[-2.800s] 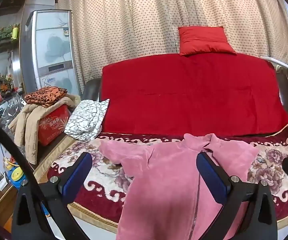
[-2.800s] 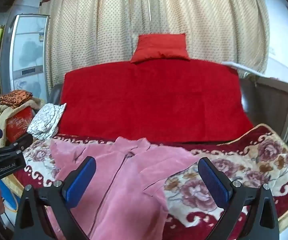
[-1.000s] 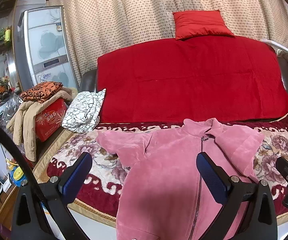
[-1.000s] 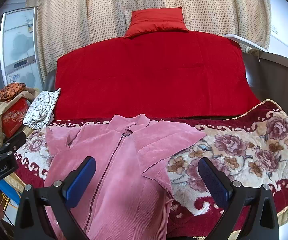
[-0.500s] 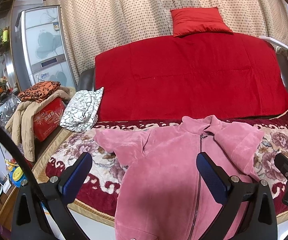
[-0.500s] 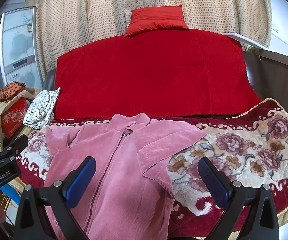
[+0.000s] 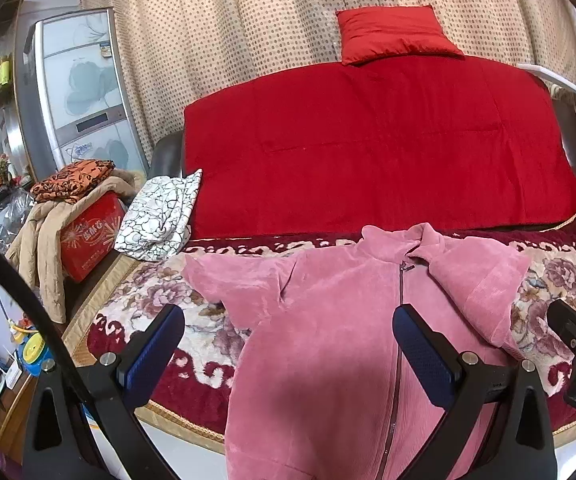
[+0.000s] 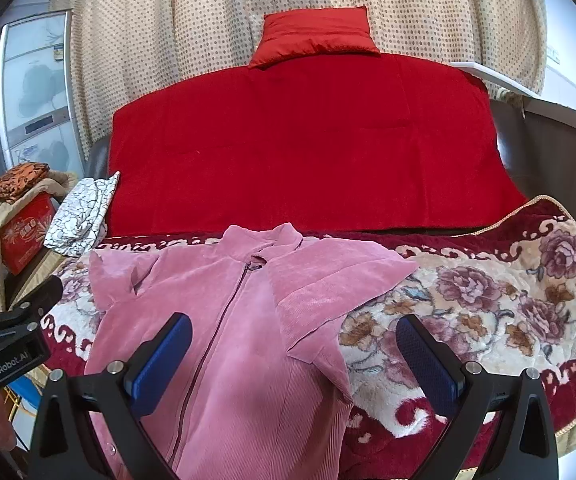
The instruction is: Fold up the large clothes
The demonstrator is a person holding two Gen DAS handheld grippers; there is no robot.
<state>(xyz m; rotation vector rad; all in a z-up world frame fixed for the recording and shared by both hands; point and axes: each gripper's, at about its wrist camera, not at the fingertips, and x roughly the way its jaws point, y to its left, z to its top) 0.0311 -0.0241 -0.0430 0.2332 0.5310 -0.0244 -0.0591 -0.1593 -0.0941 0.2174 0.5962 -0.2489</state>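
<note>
Overhead, both grippers hover, fingers (image 7: 424, 352) spread, above the pink jacket (image 8: 239, 340).

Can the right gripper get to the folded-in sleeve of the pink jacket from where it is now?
Probably yes. The right gripper is open and empty, and the sleeve lies on top of the pink jacket just ahead of it, with nothing between them.

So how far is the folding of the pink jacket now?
Done: the pink jacket lies front up and zipped on the flowered blanket, both sleeves already turned in over its chest. In hand: nothing; the left gripper and right gripper hover open above it. Left: folding the body, since the hem hangs over the front edge.
</note>
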